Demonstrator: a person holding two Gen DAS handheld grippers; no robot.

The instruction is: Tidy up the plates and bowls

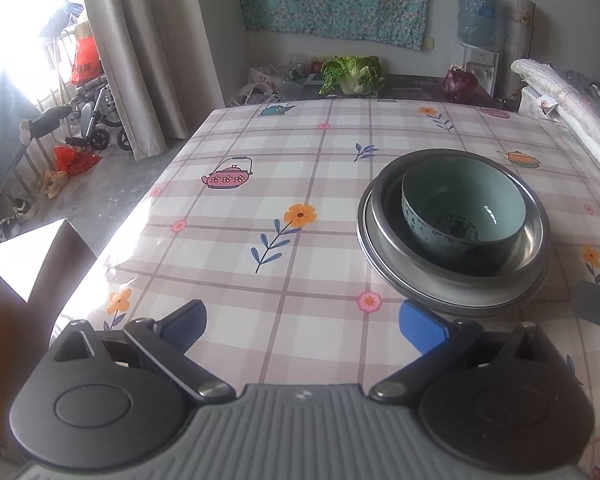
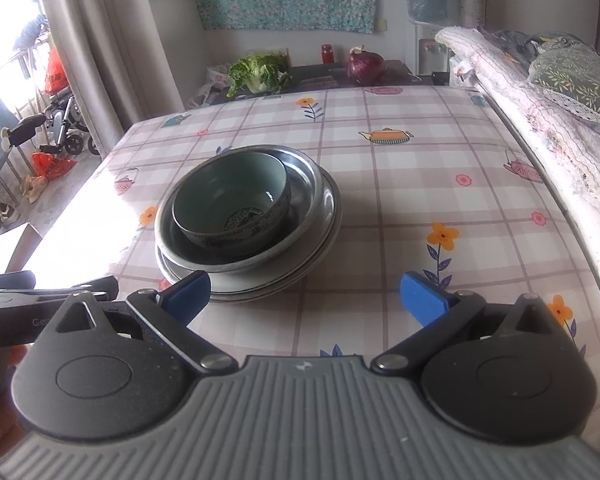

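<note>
A pale green ceramic bowl (image 2: pixel 232 200) sat nested off-centre inside a stainless steel bowl (image 2: pixel 304 192), which rested on stacked plates (image 2: pixel 324 216), all in one pile on the checked tablecloth (image 2: pixel 400 208), left of centre in the right wrist view and at the right in the left wrist view. Nesting by size, widest at the bottom, reads as the organizing already done or close to it. The green bowl leaned toward the steel bowl's left wall, dark pattern on its inner base, glossy glaze. How many plates were underneath was unclear; at least two rims showed.

The right gripper (image 2: pixel 304 298) was spread wide and empty, low over the cloth just in front of the pile, its left blue pad (image 2: pixel 188 294) near the plate rim. The left gripper (image 1: pixel 302 322) was likewise spread and holding nothing, beside the pile. Both probably backed off after placing, or were lined up to shift the stack.
</note>
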